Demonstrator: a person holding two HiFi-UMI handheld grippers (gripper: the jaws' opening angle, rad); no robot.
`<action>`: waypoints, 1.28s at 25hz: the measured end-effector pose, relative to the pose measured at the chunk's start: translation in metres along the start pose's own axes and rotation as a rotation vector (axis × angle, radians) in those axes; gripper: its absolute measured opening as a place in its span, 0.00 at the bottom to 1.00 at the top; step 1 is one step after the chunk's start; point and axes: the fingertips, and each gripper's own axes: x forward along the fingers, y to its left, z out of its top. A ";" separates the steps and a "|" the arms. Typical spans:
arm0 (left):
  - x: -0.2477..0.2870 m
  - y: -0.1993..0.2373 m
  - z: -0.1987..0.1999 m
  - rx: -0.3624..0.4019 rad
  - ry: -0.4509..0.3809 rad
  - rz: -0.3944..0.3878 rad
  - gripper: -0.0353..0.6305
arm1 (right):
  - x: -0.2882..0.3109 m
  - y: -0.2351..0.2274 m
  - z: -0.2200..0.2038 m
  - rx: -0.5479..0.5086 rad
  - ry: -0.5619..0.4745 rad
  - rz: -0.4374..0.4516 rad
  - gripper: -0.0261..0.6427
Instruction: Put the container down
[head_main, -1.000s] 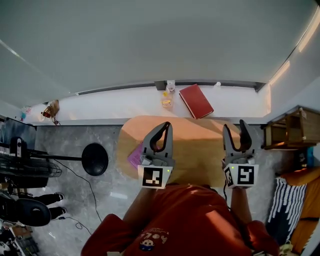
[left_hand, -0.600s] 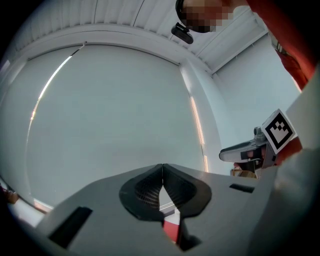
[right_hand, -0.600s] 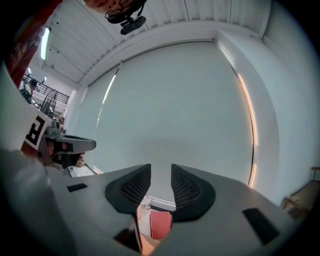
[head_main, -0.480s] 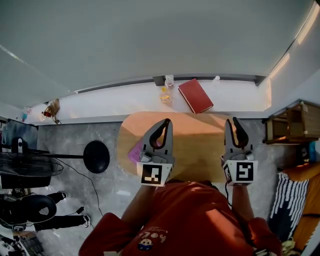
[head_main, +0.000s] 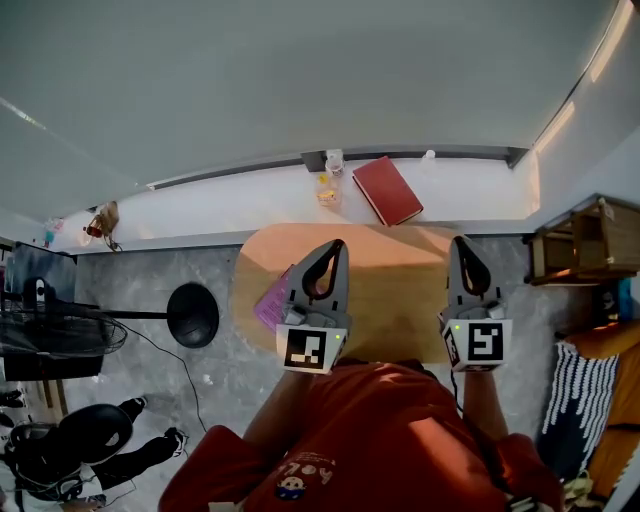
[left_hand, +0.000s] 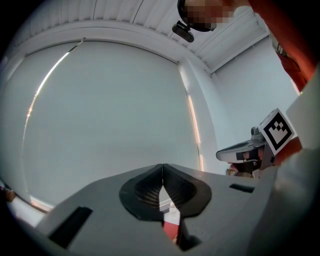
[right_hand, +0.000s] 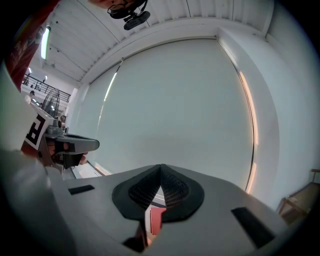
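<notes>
Rounded wooden table (head_main: 395, 275) has only a pink sheet (head_main: 268, 306) on it, at the table's left edge. Past the table's far edge, a white ledge (head_main: 220, 210) holds a red book (head_main: 390, 190) and a small clear container (head_main: 327, 190) (yellowish inside).

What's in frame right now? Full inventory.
table: one, light wood, centre
ledge: one, white, beyond the table
book: one, red, on the ledge
small clear container: one, yellowish contents, on the ledge left of the book
flat item: one, pink, table's left edge
stand base: one, black, round, floor left of the table
shelf: one, brown wood, far right
shirt: one, red, bottom centre
left claw: one, grey, shut, empty, over the table
right claw: one, grey, shut, empty, over the table
</notes>
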 end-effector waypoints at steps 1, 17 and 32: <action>0.000 -0.001 -0.001 -0.001 0.001 0.000 0.07 | -0.001 -0.001 -0.001 0.001 0.000 -0.002 0.03; -0.005 -0.020 0.002 -0.006 0.007 0.010 0.07 | -0.020 -0.014 -0.006 0.030 0.007 -0.023 0.03; -0.007 -0.029 0.000 0.003 0.020 0.026 0.07 | -0.025 -0.022 -0.009 0.019 0.007 -0.012 0.03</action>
